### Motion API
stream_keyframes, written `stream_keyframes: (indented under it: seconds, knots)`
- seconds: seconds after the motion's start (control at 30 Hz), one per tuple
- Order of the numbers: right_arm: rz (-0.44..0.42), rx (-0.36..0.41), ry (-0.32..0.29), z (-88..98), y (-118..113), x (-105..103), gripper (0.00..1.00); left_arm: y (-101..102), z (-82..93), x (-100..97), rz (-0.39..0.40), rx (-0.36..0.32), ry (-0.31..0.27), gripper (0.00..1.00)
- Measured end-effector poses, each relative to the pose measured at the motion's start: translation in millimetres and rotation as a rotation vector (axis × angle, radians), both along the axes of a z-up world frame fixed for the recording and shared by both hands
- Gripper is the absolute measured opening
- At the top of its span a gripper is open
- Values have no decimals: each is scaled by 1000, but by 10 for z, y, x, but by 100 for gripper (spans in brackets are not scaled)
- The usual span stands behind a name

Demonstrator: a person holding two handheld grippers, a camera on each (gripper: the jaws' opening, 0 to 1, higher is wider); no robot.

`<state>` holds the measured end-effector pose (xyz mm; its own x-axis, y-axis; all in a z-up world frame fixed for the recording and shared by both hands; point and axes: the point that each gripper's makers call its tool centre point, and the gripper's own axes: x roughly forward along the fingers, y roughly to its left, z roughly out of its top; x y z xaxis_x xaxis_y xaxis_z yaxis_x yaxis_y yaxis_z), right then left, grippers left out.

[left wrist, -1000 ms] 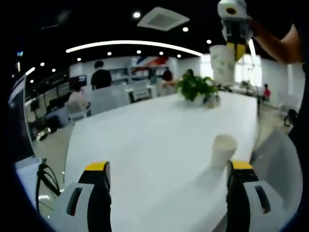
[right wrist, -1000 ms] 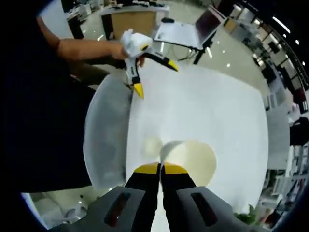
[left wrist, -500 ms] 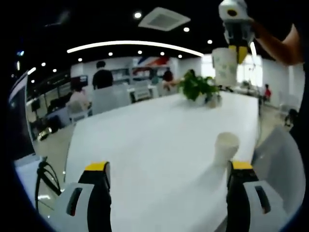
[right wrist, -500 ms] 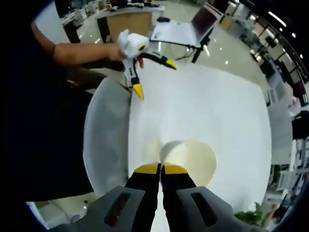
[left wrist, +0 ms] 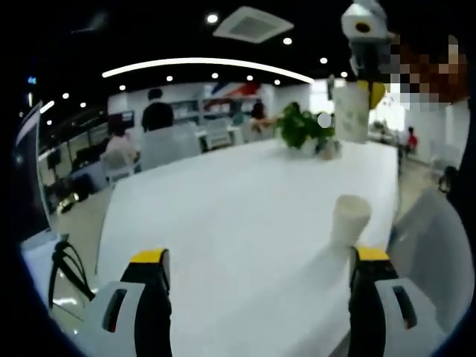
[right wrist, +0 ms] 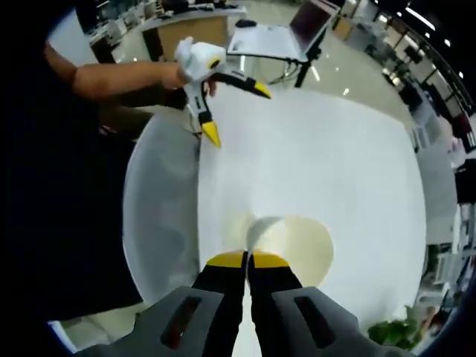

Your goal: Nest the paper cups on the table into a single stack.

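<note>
Hovering high, the right gripper (right wrist: 249, 259) pinches a paper cup's (right wrist: 297, 245) rim between closed jaws; it has drifted slightly, seemingly toward the table's (left wrist: 223, 216) second cup (left wrist: 349, 219) at three o'clock; the left gripper (left wrist: 256, 256) waits wide open, empty.

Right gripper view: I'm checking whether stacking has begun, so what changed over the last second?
Nothing was gripped or released. The right hand-held gripper stays shut on its held paper cup, the left hand-held gripper stays open, and the standing paper cup remains on the table.
</note>
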<state>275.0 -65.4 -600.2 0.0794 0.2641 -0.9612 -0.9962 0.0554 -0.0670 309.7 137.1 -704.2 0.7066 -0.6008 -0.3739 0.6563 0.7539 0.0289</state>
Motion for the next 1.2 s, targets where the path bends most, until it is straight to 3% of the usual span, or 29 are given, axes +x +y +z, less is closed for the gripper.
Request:
stream_keyframes:
  seconds: [0.5, 1.2]
  knots:
    - [-34, -12, 45, -332, -32, -105, 0, -24, -42, -21, 5, -23, 3, 99]
    - [-52, -14, 47, -639, 45, -116, 0, -14, -105, -41, 19, -30, 20, 99]
